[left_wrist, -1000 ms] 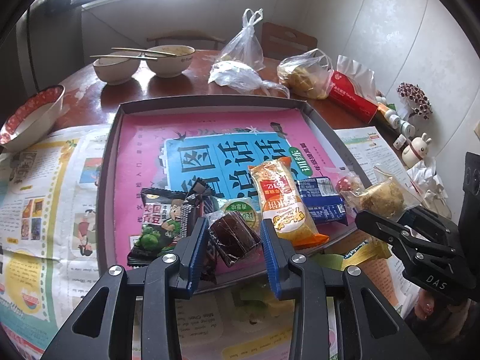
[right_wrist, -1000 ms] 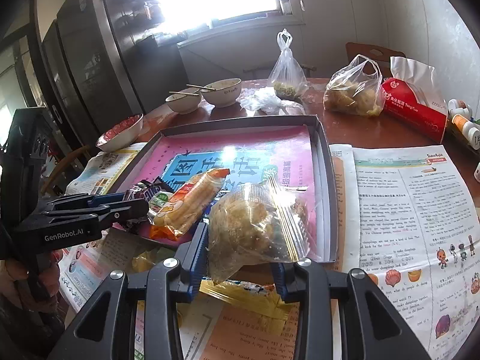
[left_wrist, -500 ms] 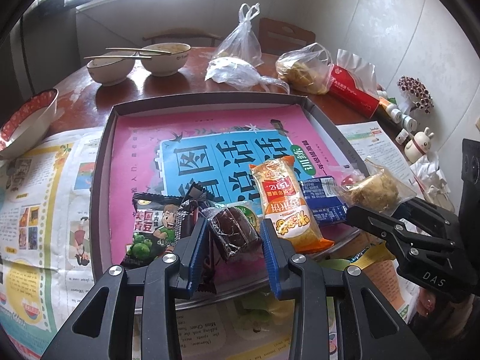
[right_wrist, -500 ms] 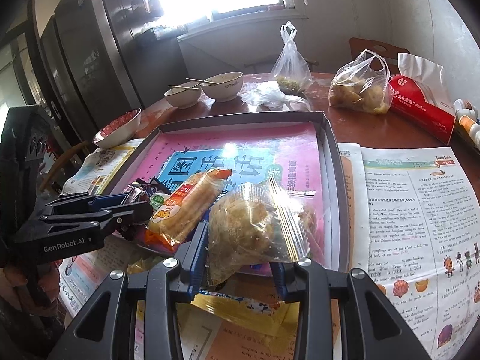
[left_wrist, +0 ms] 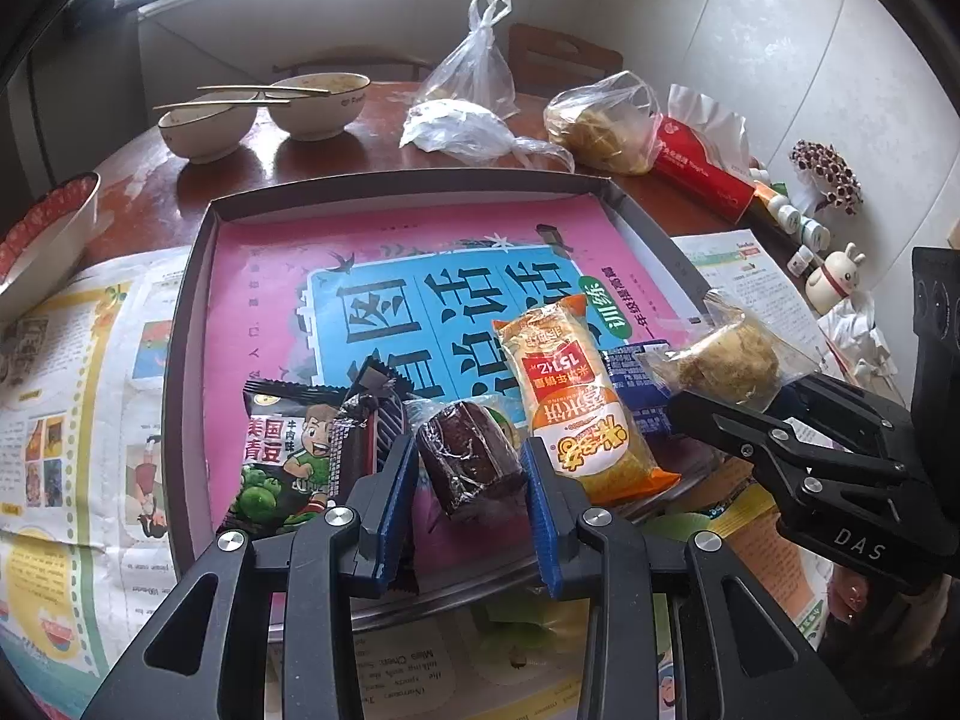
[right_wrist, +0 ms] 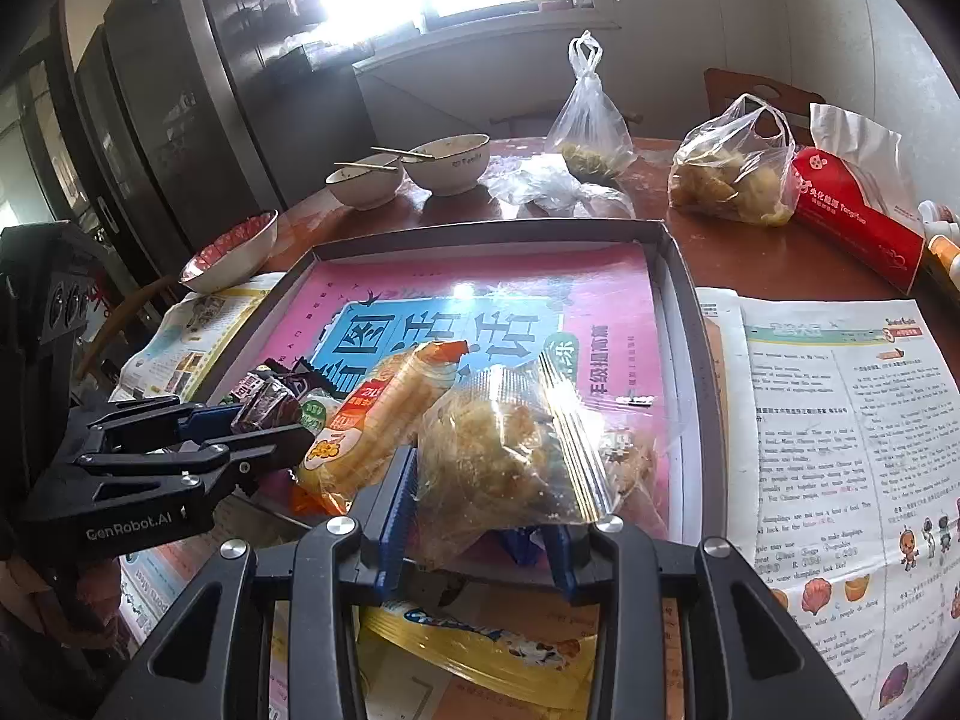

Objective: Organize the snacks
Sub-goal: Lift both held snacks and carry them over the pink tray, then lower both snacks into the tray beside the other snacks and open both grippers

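Note:
My left gripper [left_wrist: 471, 480] is shut on a dark brown wrapped cake [left_wrist: 468, 462], held over the near part of the grey tray [left_wrist: 186, 324] lined with a pink and blue book. Beside the cake lie a green pea packet [left_wrist: 279, 456], a dark wrapper [left_wrist: 369, 414], an orange rice-cracker packet [left_wrist: 576, 408] and a blue packet [left_wrist: 636, 384]. My right gripper [right_wrist: 480, 516] is shut on a clear zip bag of crumbly pastry [right_wrist: 510, 450], just over the tray's [right_wrist: 684, 330] near right corner. Whether either snack touches the tray I cannot tell.
Newspaper [right_wrist: 840, 420] covers the table on both sides of the tray. Behind the tray stand two bowls with chopsticks [left_wrist: 264, 108], tied plastic bags [left_wrist: 480, 120] and a red tissue pack [right_wrist: 858, 216]. A red-filled bowl [right_wrist: 231, 252] sits at the left. A yellow wrapper [right_wrist: 480, 642] lies under my right gripper.
My right gripper has carried the pastry bag a little further in over the tray's near corner. The left gripper and its cake have hardly moved.

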